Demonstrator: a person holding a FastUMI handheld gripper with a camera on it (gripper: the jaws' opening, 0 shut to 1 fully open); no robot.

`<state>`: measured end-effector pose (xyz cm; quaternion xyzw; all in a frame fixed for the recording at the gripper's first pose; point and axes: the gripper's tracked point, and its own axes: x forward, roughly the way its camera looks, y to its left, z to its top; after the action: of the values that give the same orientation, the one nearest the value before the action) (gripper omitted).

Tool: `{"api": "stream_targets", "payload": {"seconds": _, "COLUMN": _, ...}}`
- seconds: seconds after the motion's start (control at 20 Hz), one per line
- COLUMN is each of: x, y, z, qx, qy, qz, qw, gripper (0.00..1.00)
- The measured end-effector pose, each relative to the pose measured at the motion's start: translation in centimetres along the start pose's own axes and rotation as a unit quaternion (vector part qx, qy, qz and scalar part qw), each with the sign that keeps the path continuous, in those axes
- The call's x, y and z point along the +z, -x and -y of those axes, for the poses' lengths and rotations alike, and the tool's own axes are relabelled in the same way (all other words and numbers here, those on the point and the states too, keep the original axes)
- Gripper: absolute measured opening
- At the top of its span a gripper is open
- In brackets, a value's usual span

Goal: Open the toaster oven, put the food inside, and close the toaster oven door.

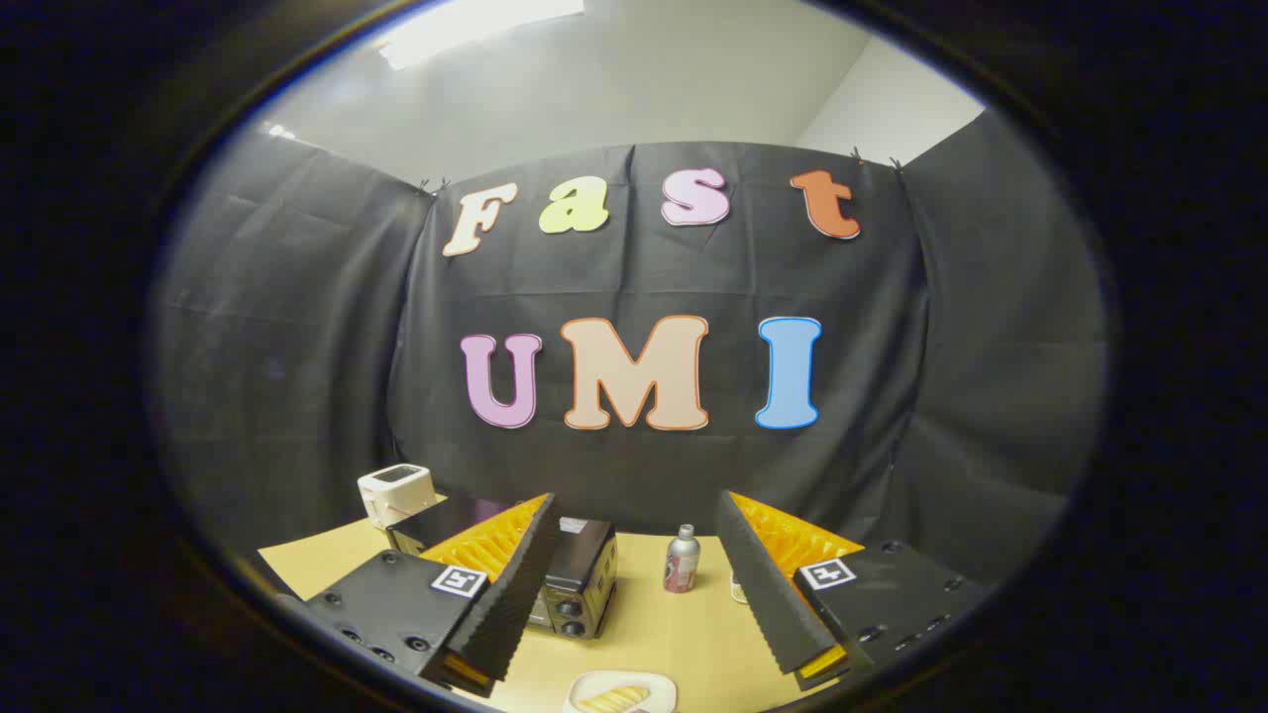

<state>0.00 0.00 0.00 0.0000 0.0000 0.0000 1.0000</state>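
Observation:
A black toaster oven (580,579) stands on the tan table (684,634), partly hidden behind my left finger; its knobs face me and I cannot tell how its door stands. A white plate (586,690) with a piece of yellowish food (614,700) lies on the table below and between my fingers, close to me. My gripper (654,644) hangs above the table, open, with nothing between its fingers.
A white toaster (396,492) sits at the back left of the table, behind the oven. A small silver and red can (682,560) stands upright between the fingers, beyond them. A small pale object (737,586) peeks out beside the right finger.

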Motion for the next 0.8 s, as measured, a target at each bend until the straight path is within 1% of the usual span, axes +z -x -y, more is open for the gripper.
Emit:
{"api": "stream_targets", "payload": {"seconds": 0.15, "x": 0.4, "y": 0.2, "z": 0.3, "qx": -0.005, "qy": -0.004, "qz": -0.001, "qw": 1.0, "gripper": 0.98}}
{"api": "stream_targets", "payload": {"seconds": 0.35, "x": 1.0, "y": 0.4, "z": 1.5, "qx": -0.025, "qy": -0.006, "qz": 0.002, "qw": 1.0, "gripper": 0.98}}
{"api": "stream_targets", "payload": {"seconds": 0.55, "x": 1.5, "y": 0.2, "z": 2.4, "qx": -0.037, "qy": -0.018, "qz": 0.005, "qw": 0.999, "gripper": 0.98}}
{"api": "stream_targets", "payload": {"seconds": 0.8, "x": 1.2, "y": 0.3, "z": 4.0, "qx": -0.051, "qy": -0.024, "qz": 0.003, "qw": 0.998, "gripper": 0.98}}
